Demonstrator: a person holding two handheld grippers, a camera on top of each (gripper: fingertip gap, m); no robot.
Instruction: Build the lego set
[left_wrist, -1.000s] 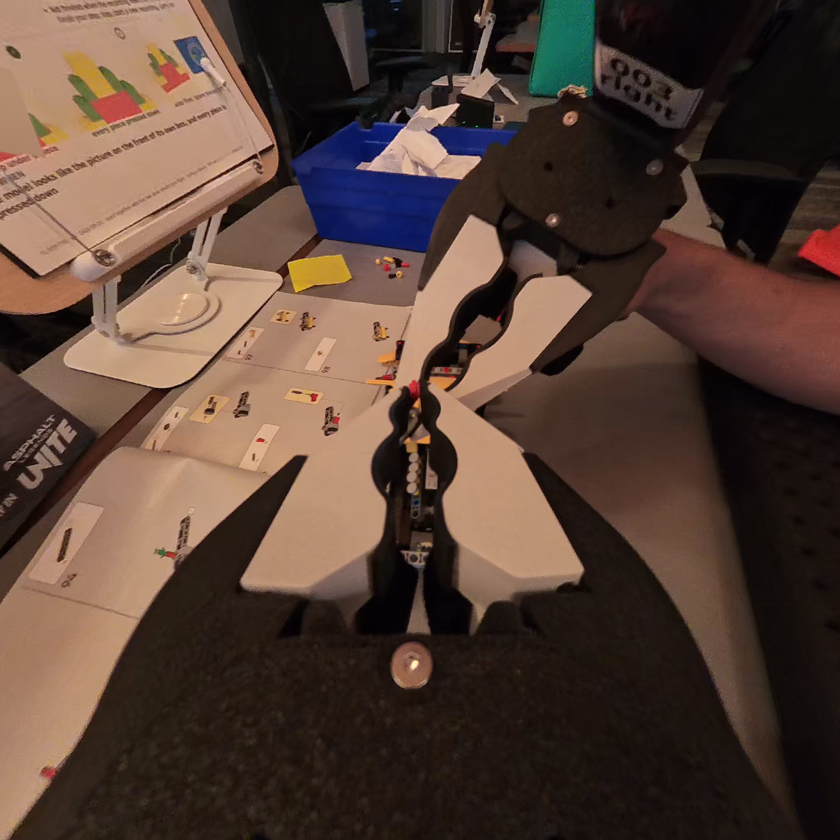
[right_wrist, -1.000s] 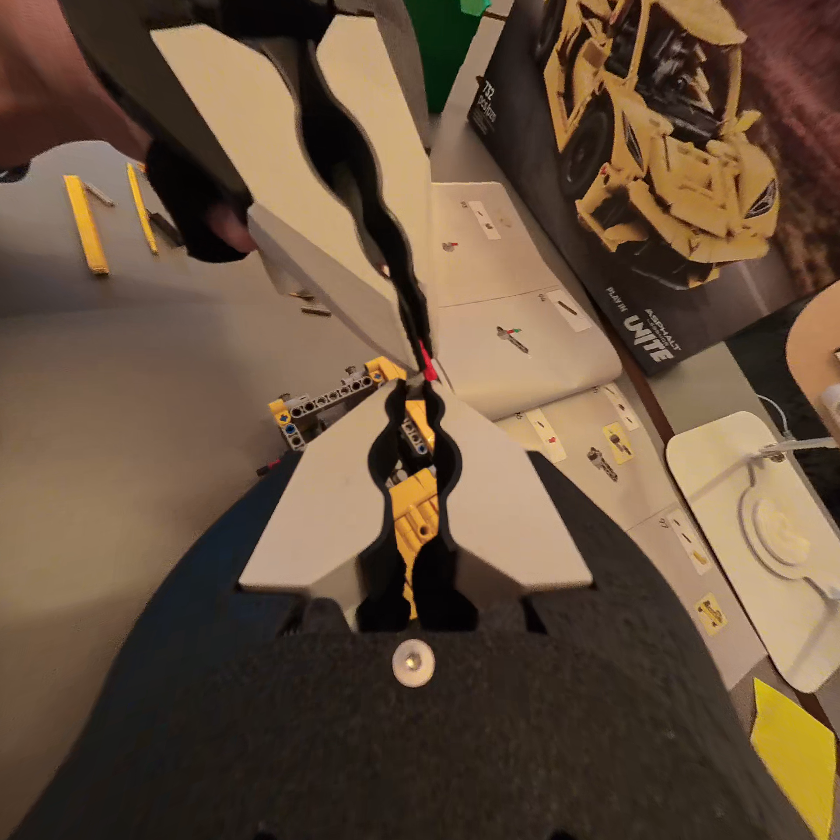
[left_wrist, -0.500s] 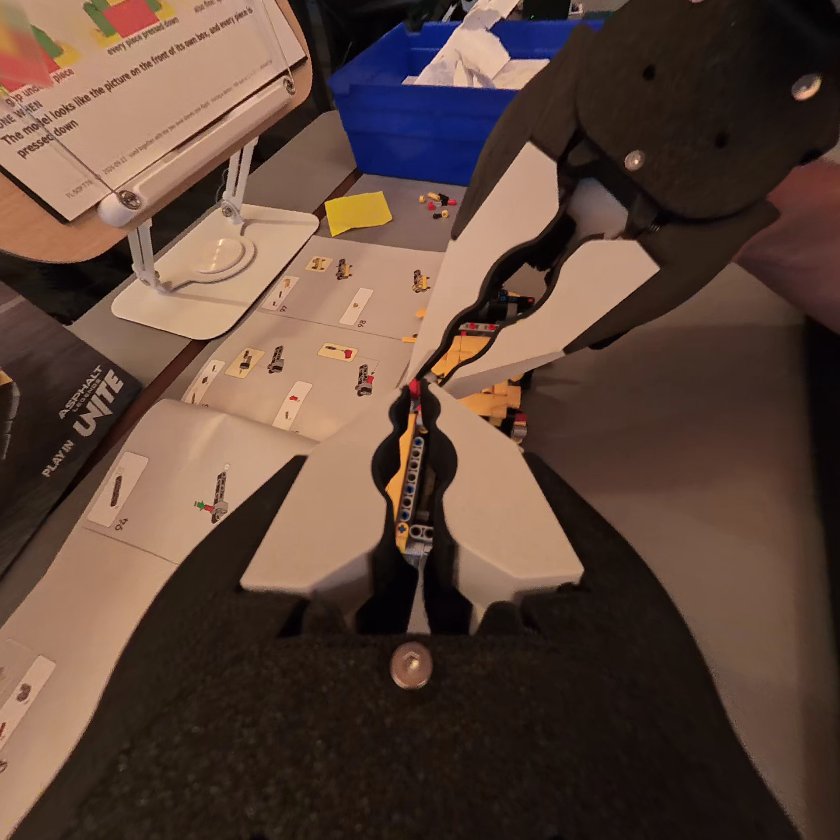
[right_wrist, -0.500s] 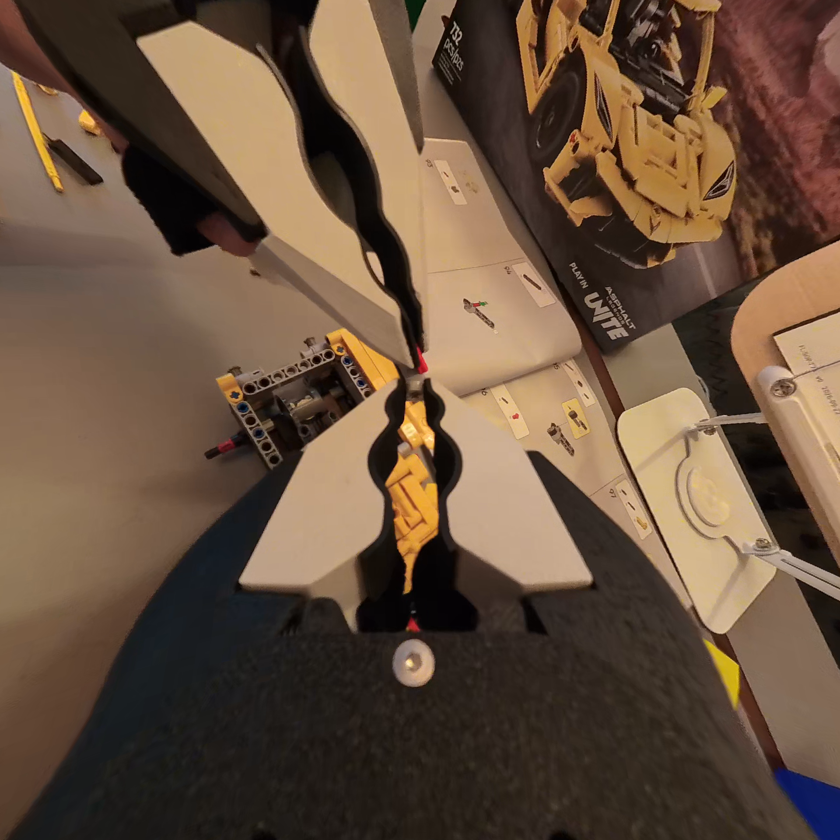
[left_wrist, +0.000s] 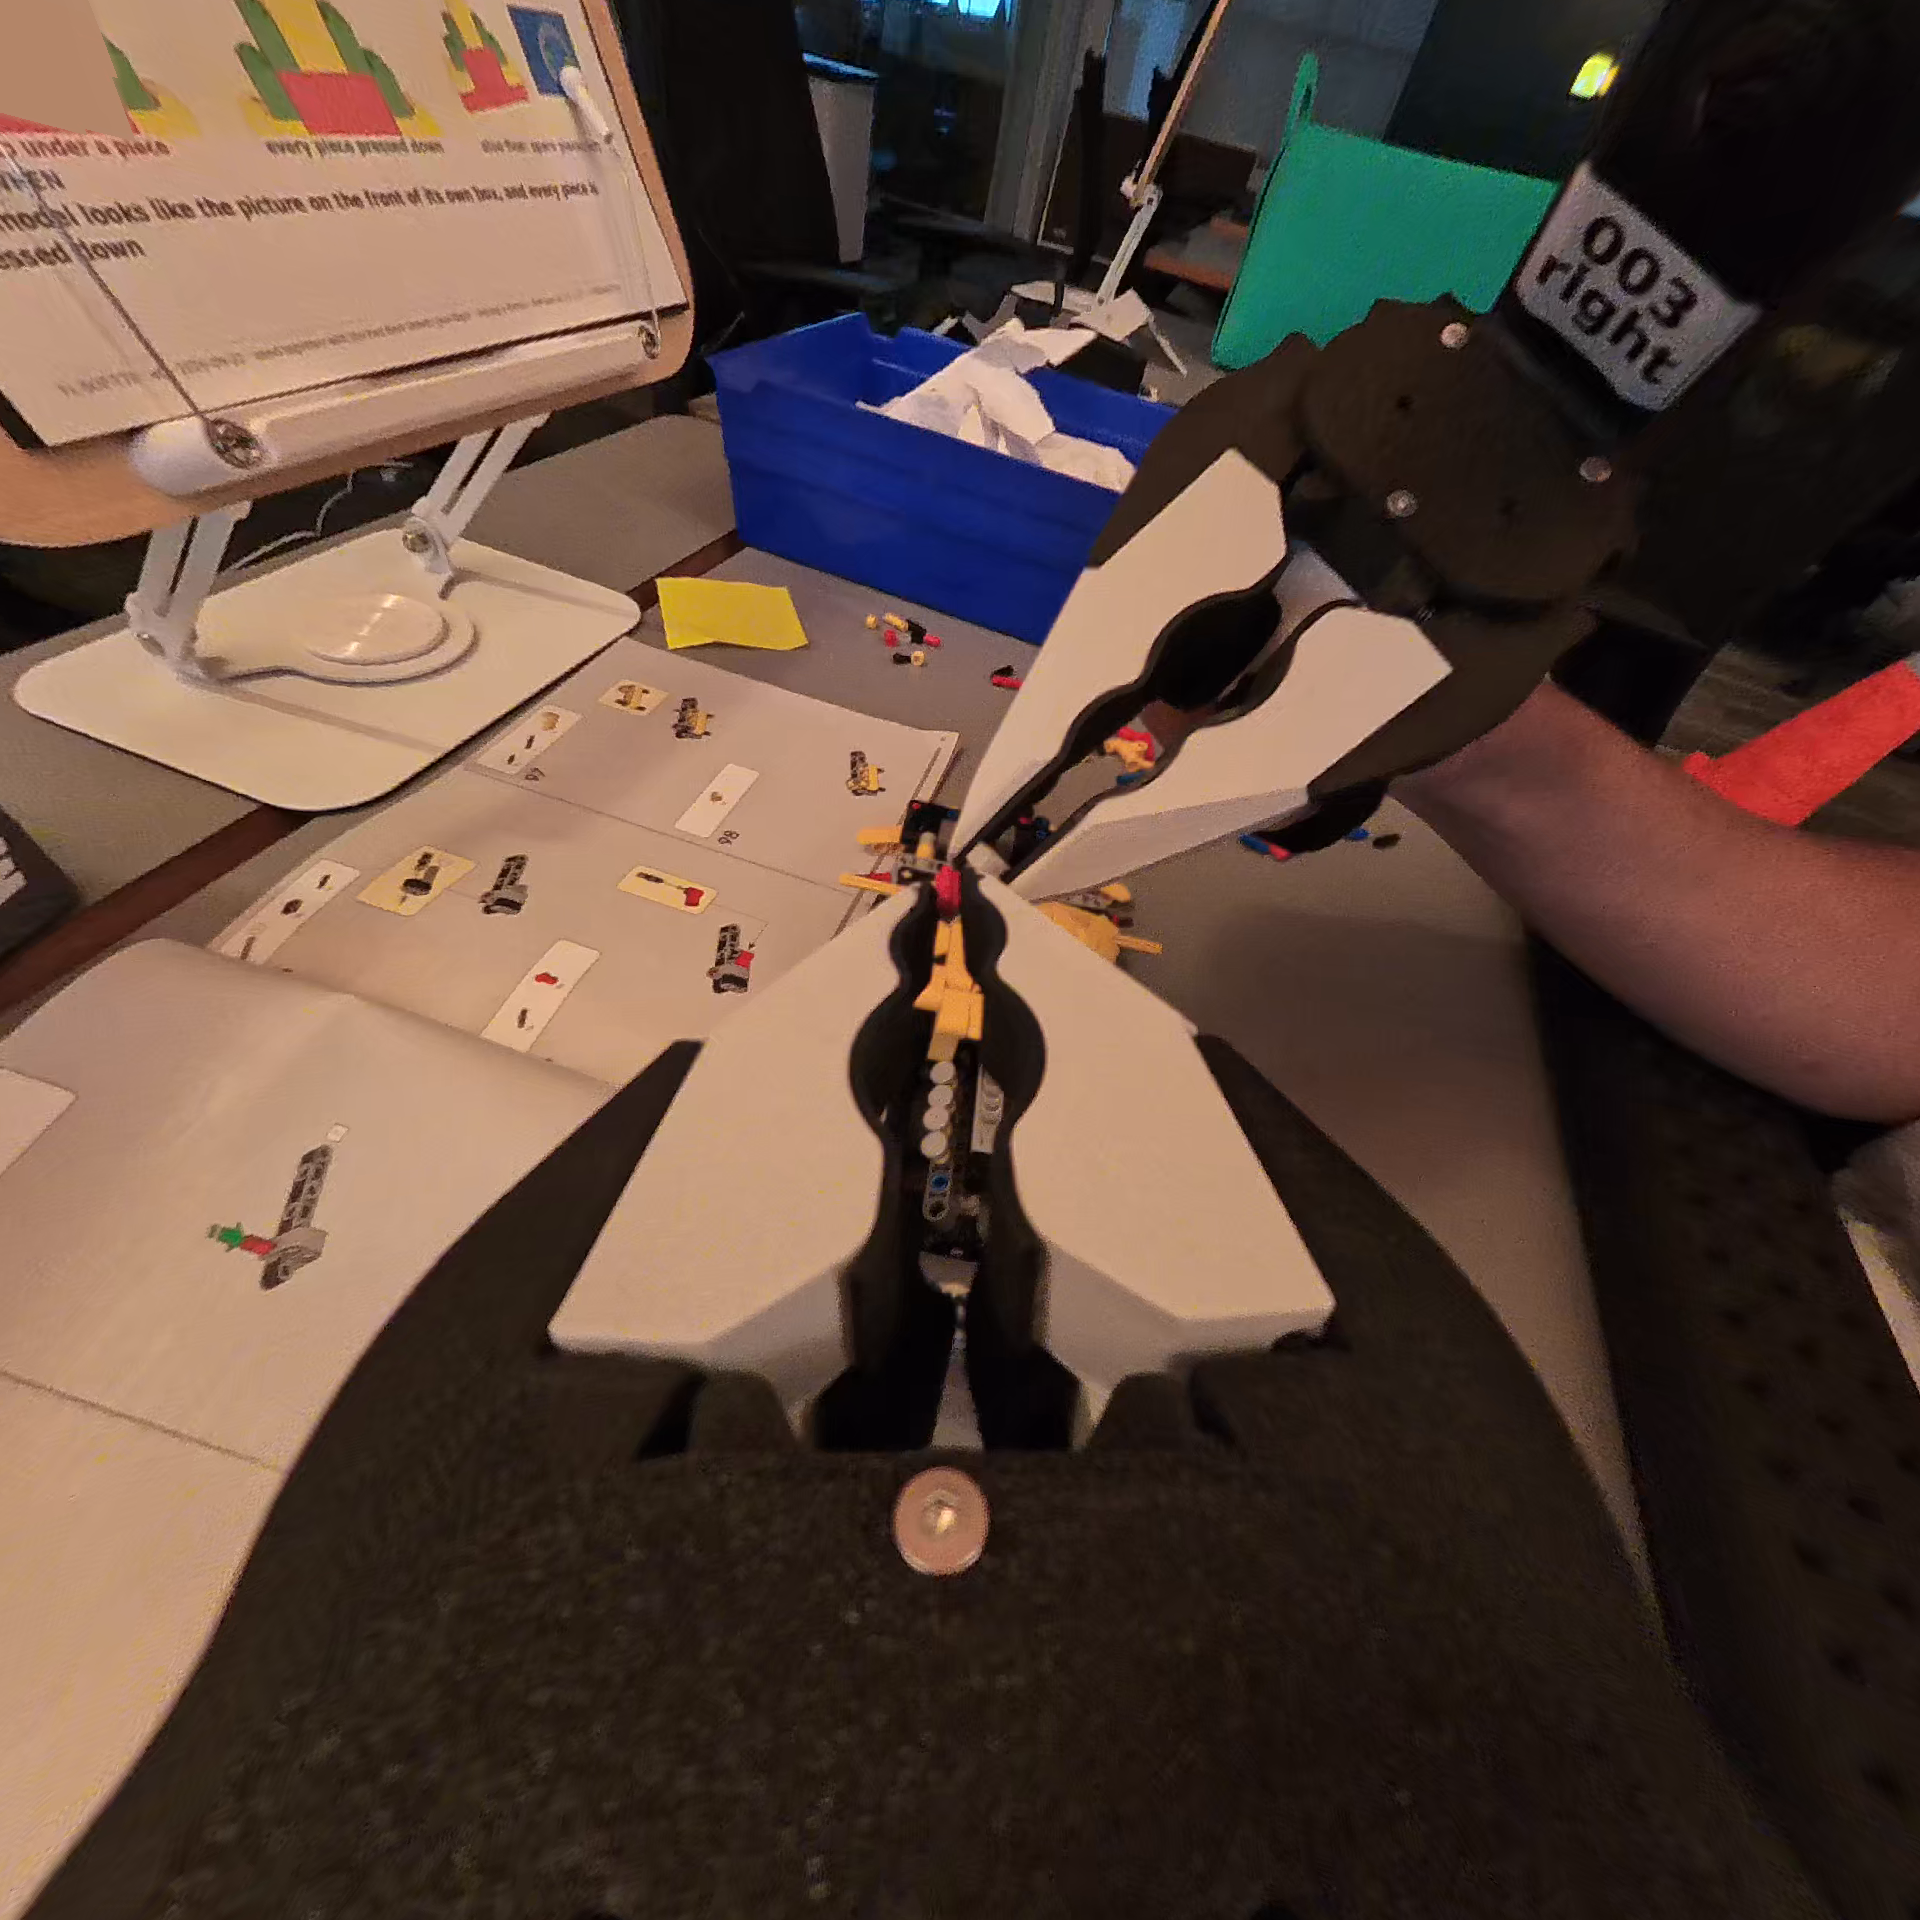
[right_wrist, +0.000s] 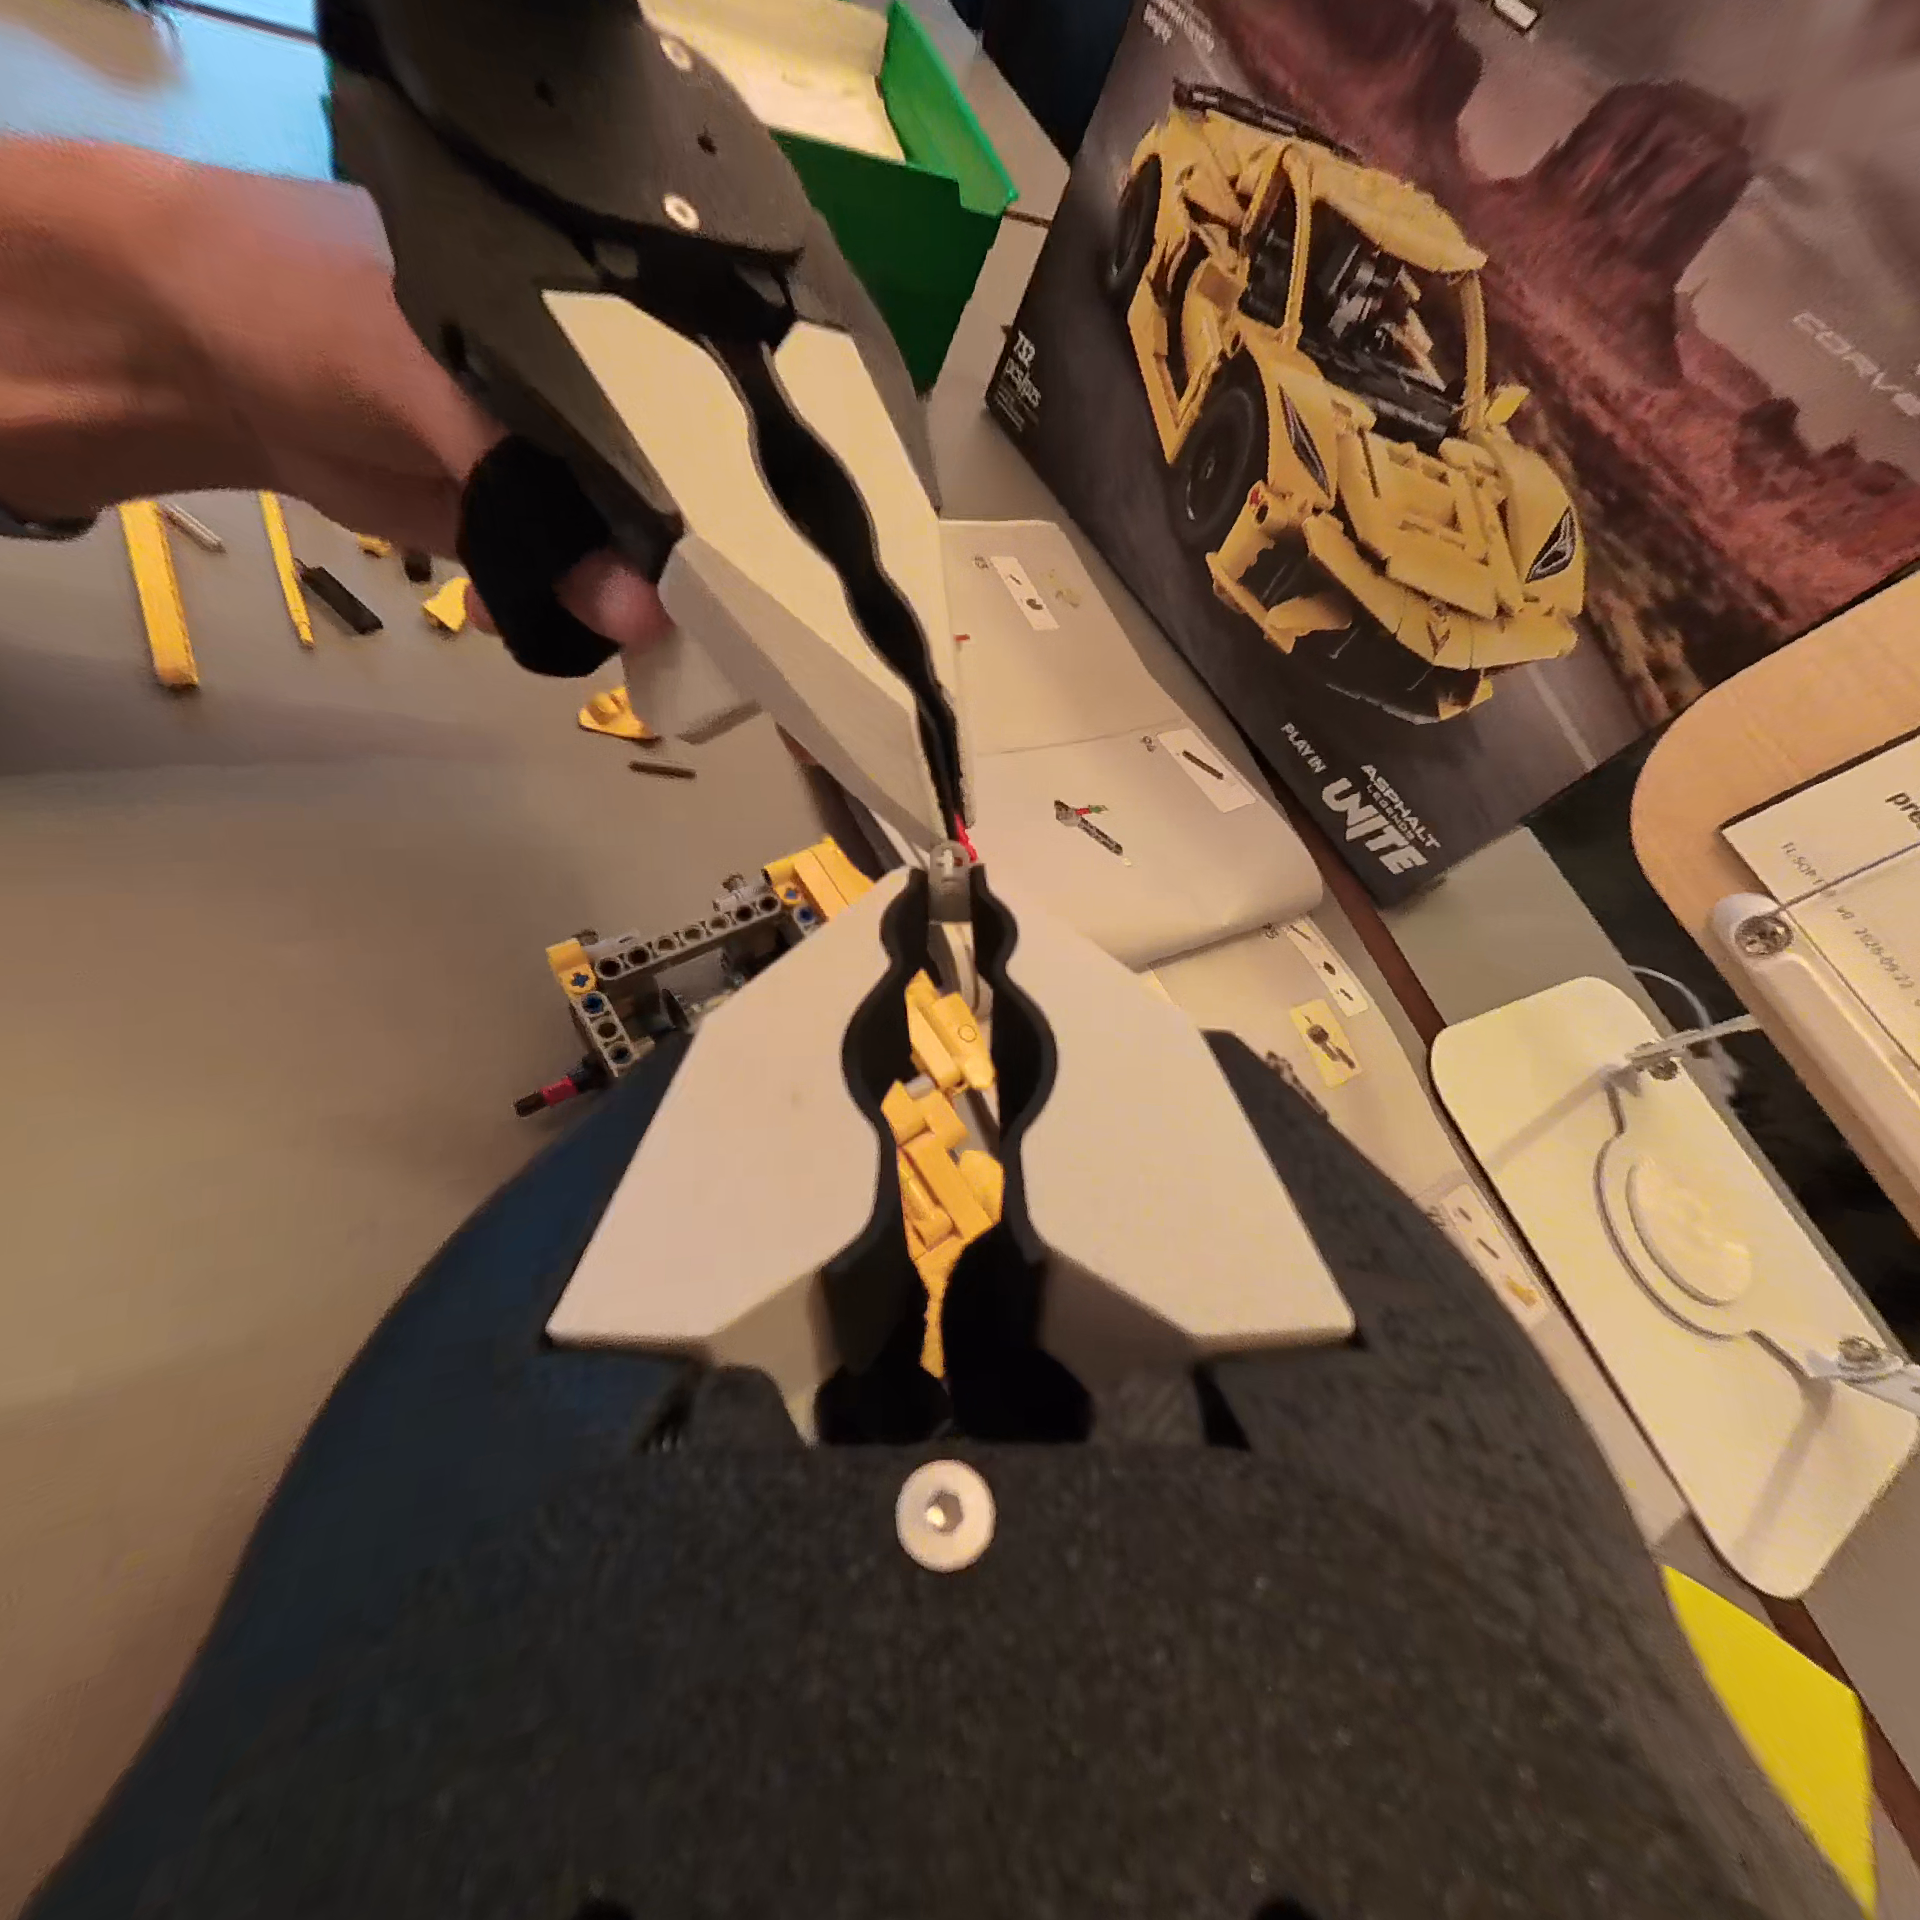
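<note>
My left gripper (left_wrist: 948, 906) is shut on a small red pin (left_wrist: 948, 886) at its tips. My right gripper (right_wrist: 948, 891) is shut on a small grey connector (right_wrist: 948, 868). The two grippers meet tip to tip above the table, with the red pin (right_wrist: 964, 831) pressed against the connector. In the left wrist view the right gripper (left_wrist: 966, 857) comes in from the upper right. In the right wrist view the left gripper (right_wrist: 954, 821) comes down from the top. The partly built yellow and grey model (right_wrist: 675, 966) lies on the table below and shows through the finger gap (left_wrist: 951, 1101).
The open instruction booklet (left_wrist: 520, 935) lies left of the model, with the set's box (right_wrist: 1403, 416) behind it. A white document stand (left_wrist: 312, 644), a blue bin (left_wrist: 914, 499), a green bin (right_wrist: 904, 197), a yellow note (left_wrist: 727, 613) and loose pieces (left_wrist: 904, 634) (right_wrist: 156, 592) surround the work spot. Left and right tips are no more than a few centimetres apart.
Both grippers have stayed shut and tip to tip. The pair has shifted and tilted over the model, and the grey connector now shows clearly at the right gripper's tips.
</note>
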